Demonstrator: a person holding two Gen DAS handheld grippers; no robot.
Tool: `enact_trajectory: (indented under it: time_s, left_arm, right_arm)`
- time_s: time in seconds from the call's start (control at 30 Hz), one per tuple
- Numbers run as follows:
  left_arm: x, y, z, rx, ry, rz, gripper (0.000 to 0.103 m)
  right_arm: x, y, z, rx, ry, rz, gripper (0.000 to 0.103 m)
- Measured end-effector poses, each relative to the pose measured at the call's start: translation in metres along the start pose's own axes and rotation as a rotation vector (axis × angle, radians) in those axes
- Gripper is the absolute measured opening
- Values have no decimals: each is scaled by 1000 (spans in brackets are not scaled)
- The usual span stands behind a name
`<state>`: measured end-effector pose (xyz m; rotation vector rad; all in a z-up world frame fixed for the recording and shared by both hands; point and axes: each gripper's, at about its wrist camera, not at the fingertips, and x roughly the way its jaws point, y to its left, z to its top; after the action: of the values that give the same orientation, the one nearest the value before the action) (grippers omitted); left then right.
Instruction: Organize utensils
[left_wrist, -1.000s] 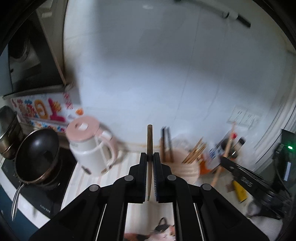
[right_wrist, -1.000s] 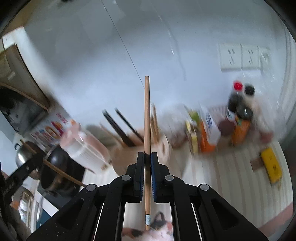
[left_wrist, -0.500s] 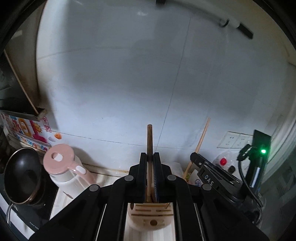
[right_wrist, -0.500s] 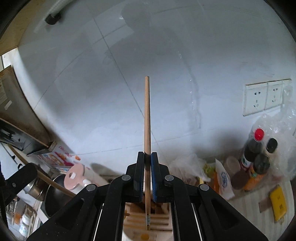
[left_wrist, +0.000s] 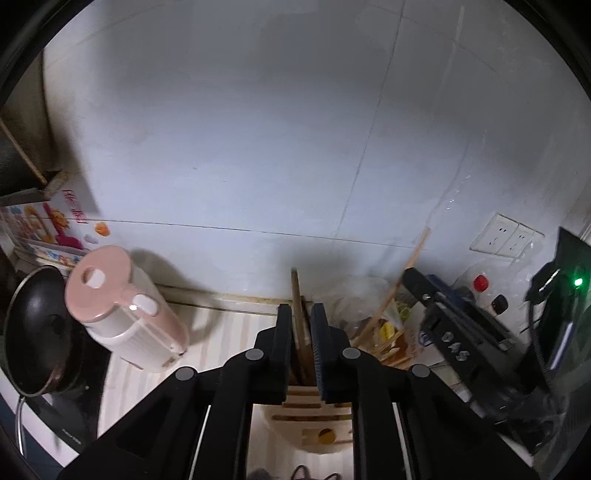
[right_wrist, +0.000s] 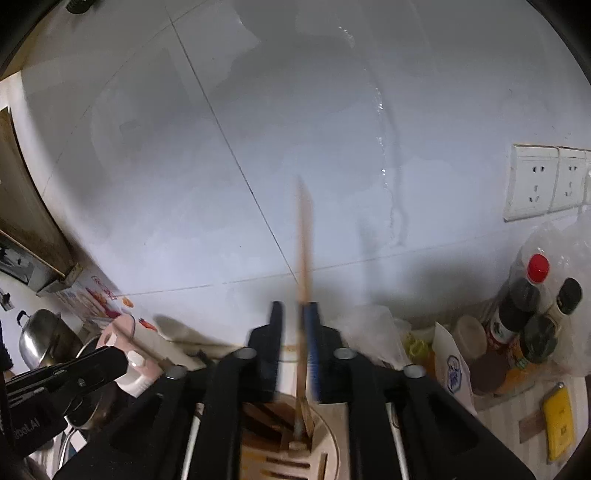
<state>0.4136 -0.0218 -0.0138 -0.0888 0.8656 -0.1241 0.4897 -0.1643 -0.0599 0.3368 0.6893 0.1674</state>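
Observation:
A beige slotted utensil holder (left_wrist: 314, 424) stands on the striped counter, right under both grippers; it also shows in the right wrist view (right_wrist: 291, 458). My left gripper (left_wrist: 301, 325) is open, and a dark wooden chopstick (left_wrist: 297, 314) stands loose between its fingers, its lower end in the holder. My right gripper (right_wrist: 293, 328) is open too; a light wooden chopstick (right_wrist: 304, 277) leans against its right pad, blurred, tip in the holder. The right gripper (left_wrist: 461, 343) shows at the right of the left wrist view with that chopstick (left_wrist: 402, 280).
A pink kettle (left_wrist: 122, 310) and a black pan (left_wrist: 37, 328) on the stove stand to the left. Sauce bottles (right_wrist: 524, 310), bags and a yellow packet (right_wrist: 559, 424) crowd the right. The tiled wall with sockets (right_wrist: 546, 181) is close behind.
Both grippers have opened and let go of their chopsticks, which now stand in the holder. Both cameras have dropped closer to the holder.

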Motion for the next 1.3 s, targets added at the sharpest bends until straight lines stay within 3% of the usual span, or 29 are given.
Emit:
enact_trajectory:
  time_s: [0.03, 0.07, 0.13, 0.3, 0.37, 0.4, 0.47, 0.57, 0.97, 1.3]
  left_arm:
    - [-3, 2, -3, 1, 0, 17, 36]
    - [-7, 5, -8, 1, -4, 42, 65]
    - [-12, 11, -18, 0, -23, 85, 80]
    - [-6, 27, -47, 26, 8, 160, 81]
    - [0, 33, -57, 36, 25, 178, 94]
    - [2, 33, -61, 43, 23, 182, 97]
    - [3, 34, -69, 62, 18, 194, 100]
    - [5, 36, -78, 83, 22, 195, 102]
    - [-21, 37, -101, 131, 3, 140, 102]
    - [-90, 32, -129, 112, -66, 126, 102]
  right_arm:
    - [-3, 1, -1, -1, -2, -7, 36]
    - [-8, 2, -2, -2, -3, -18, 37]
    - [-17, 3, -6, -10, 5, -47, 37]
    - [-43, 5, -31, -48, 33, -149, 41]
    - [-51, 2, -42, -48, 50, -177, 56]
    - [-54, 1, -49, -47, 59, -193, 61]
    - [-61, -3, -63, -50, 73, -226, 82]
    - [-65, -5, -79, -57, 95, -275, 96]
    - [-106, 9, -114, -73, 78, -445, 103]
    - [-181, 35, -137, -95, -5, -461, 103]
